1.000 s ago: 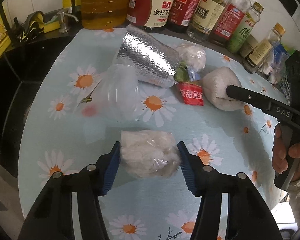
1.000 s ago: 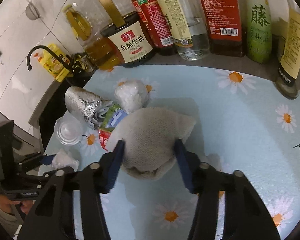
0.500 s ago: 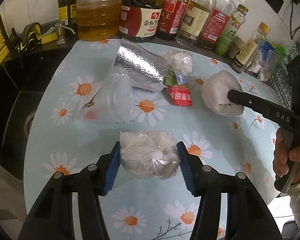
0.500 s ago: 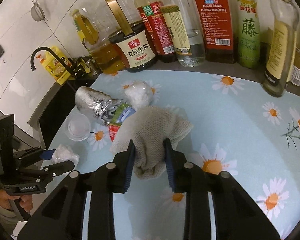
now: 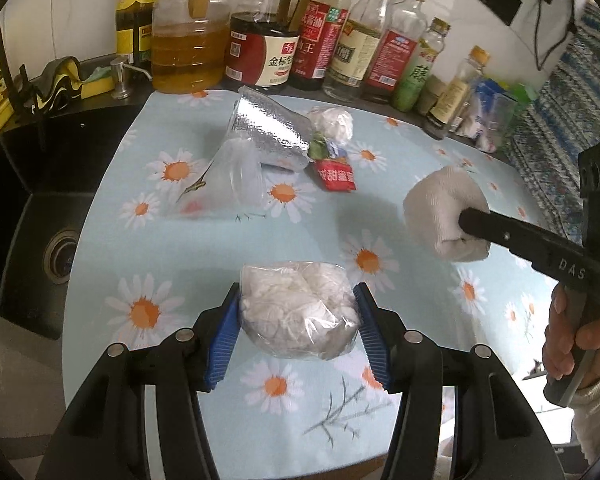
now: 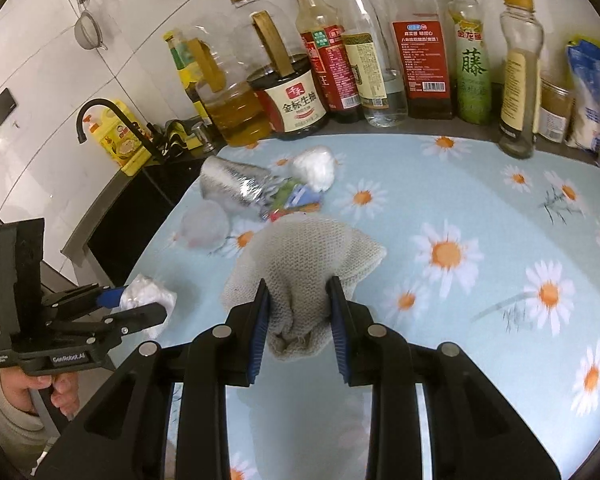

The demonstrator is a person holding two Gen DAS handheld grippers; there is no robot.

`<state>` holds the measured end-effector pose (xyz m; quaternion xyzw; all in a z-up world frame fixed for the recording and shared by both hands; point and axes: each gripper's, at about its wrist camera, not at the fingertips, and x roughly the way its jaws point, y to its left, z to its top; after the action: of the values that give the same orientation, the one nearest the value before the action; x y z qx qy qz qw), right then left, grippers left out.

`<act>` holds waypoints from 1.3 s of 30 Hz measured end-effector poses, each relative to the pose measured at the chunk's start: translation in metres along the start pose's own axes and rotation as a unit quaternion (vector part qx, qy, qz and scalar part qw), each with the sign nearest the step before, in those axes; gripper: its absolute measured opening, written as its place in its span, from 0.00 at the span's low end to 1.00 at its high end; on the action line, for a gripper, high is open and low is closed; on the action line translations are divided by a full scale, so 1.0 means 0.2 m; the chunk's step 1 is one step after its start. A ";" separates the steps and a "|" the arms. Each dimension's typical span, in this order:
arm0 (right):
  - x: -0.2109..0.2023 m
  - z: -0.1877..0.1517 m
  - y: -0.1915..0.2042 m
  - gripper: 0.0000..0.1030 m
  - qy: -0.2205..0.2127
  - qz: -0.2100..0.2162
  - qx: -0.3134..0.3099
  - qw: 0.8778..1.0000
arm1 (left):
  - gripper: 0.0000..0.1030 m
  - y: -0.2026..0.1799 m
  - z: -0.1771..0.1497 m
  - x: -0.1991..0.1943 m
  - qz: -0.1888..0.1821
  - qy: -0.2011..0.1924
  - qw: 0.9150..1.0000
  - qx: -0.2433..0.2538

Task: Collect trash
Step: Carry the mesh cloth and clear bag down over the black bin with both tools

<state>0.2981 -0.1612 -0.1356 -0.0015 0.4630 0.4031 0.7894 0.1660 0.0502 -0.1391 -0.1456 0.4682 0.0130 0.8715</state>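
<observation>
The left gripper is pinching a clear bag of white tissue. Its blue pads press on both sides of the bag. In the left wrist view the bag sits at 6 o'clock, low in the middle, above the daisy cloth. I cannot tell if the bag touches the cloth.

The right gripper is squeezed tight on a gray knitted cloth. The cloth bunches up between the blue pads and spreads out past them toward 12 o'clock. In the left wrist view the same cloth shows at 3 o'clock, on the end of the right gripper's black finger. A hand holds that gripper's handle at about 4 o'clock.

More trash lies on the daisy cloth. In the left wrist view a shiny silver bag lies on its side at about 12 o'clock. A clear plastic cup lies just beside it at 11 o'clock, touching it. A red packet is near the silver bag's open end. A white tissue ball is behind it at 1 o'clock.

A row of bottles stands along the far edge of the table. A black sink is at 9 o'clock
</observation>
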 end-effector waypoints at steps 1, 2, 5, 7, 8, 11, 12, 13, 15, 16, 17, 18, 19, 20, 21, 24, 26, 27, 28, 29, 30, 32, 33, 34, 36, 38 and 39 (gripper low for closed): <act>-0.02 -0.03 0.03 0.29 -0.002 -0.002 0.001 1.000 | 0.52 0.01 -0.01 -0.01 -0.003 -0.001 1.000 0.002; -0.03 -0.05 0.05 0.29 -0.003 -0.004 0.003 1.000 | 0.52 0.01 -0.02 -0.02 -0.006 -0.001 1.000 0.004; -0.07 -0.12 0.13 0.29 -0.005 -0.008 0.006 1.000 | 0.52 0.02 -0.08 -0.06 -0.018 0.000 1.000 0.013; -0.09 -0.16 0.18 0.29 -0.006 -0.010 0.011 1.000 | 0.52 0.03 -0.10 -0.08 -0.024 0.000 1.000 0.018; -0.11 -0.18 0.21 0.29 -0.007 -0.011 0.012 1.000 | 0.52 0.04 -0.12 -0.10 -0.027 0.000 0.999 0.022; -0.14 -0.24 0.30 0.29 -0.011 -0.015 0.015 1.000 | 0.52 0.06 -0.16 -0.15 -0.037 -0.001 0.999 0.030; -0.14 -0.25 0.32 0.29 -0.012 -0.016 0.016 1.000 | 0.52 0.06 -0.16 -0.16 -0.039 -0.002 0.999 0.032; -0.16 -0.27 0.35 0.29 -0.014 -0.018 0.018 1.000 | 0.52 0.07 -0.18 -0.18 -0.042 -0.004 0.998 0.036; -0.18 -0.31 0.40 0.29 -0.019 -0.022 0.022 0.999 | 0.52 0.09 -0.20 -0.21 -0.046 -0.003 0.998 0.042; -0.19 -0.34 0.43 0.29 -0.021 -0.025 0.024 0.999 | 0.52 0.10 -0.22 -0.23 -0.050 -0.003 0.998 0.046; -0.20 -0.36 0.45 0.29 -0.022 -0.028 0.027 0.999 | 0.52 0.10 -0.24 -0.24 -0.052 -0.003 0.997 0.050; -0.20 -0.38 0.47 0.29 -0.022 -0.031 0.030 0.999 | 0.52 0.11 -0.26 -0.25 -0.055 -0.002 0.997 0.054; -0.21 -0.42 0.50 0.29 -0.021 -0.034 0.036 0.999 | 0.52 0.12 -0.27 -0.27 -0.057 -0.001 0.997 0.056; -0.21 -0.45 0.52 0.29 -0.021 -0.034 0.038 0.998 | 0.52 0.12 -0.28 -0.28 -0.060 0.000 0.997 0.057; -0.22 -0.46 0.53 0.29 -0.021 -0.035 0.039 0.998 | 0.52 0.13 -0.30 -0.29 -0.067 0.000 0.996 0.058; -0.23 -0.54 0.58 0.29 -0.019 -0.040 0.043 0.998 | 0.52 0.14 -0.34 -0.33 -0.072 -0.001 0.995 0.066; -0.24 -0.59 0.62 0.29 -0.019 -0.041 0.050 0.998 | 0.52 0.14 -0.37 -0.35 -0.077 -0.001 0.995 0.069; -0.24 -0.61 0.63 0.29 -0.018 -0.041 0.051 0.998 | 0.52 0.15 -0.39 -0.36 -0.078 0.000 0.994 0.071; -0.24 -0.64 0.65 0.29 -0.018 -0.042 0.052 0.998 | 0.52 0.15 -0.41 -0.37 -0.079 0.002 0.994 0.073; -0.24 -0.66 0.67 0.29 -0.017 -0.043 0.053 0.997 | 0.52 0.16 -0.43 -0.38 -0.081 0.003 0.994 0.074; -0.23 -0.68 0.68 0.29 -0.016 -0.043 0.055 0.997 | 0.52 0.16 -0.46 -0.38 -0.082 0.006 0.994 0.075; -0.23 -0.72 0.71 0.29 -0.013 -0.044 0.058 0.997 | 0.52 0.17 -0.50 -0.39 -0.085 0.009 0.993 0.076; -0.23 -0.74 0.72 0.29 -0.012 -0.044 0.059 0.997 | 0.52 0.17 -0.51 -0.39 -0.086 0.011 0.993 0.076; -0.23 -0.76 0.73 0.29 -0.010 -0.045 0.062 0.997 | 0.52 0.18 -0.53 -0.39 -0.087 0.014 0.993 0.076; -0.22 -0.80 0.75 0.29 -0.003 -0.043 0.067 0.997 | 0.52 0.19 -0.57 -0.39 -0.088 0.021 0.993 0.076; -0.21 -0.84 0.76 0.29 0.003 -0.045 0.066 0.997 | 0.52 0.20 -0.60 -0.38 -0.091 0.024 0.993 0.071; -0.20 -0.86 0.76 0.29 0.008 -0.045 0.067 0.997 | 0.52 0.20 -0.61 -0.38 -0.091 0.026 0.993 0.070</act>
<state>0.0655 -0.1483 -0.1468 0.0269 0.4949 0.3353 0.8012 0.0178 0.0653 -0.1508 -0.1267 0.4749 -0.1031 0.8648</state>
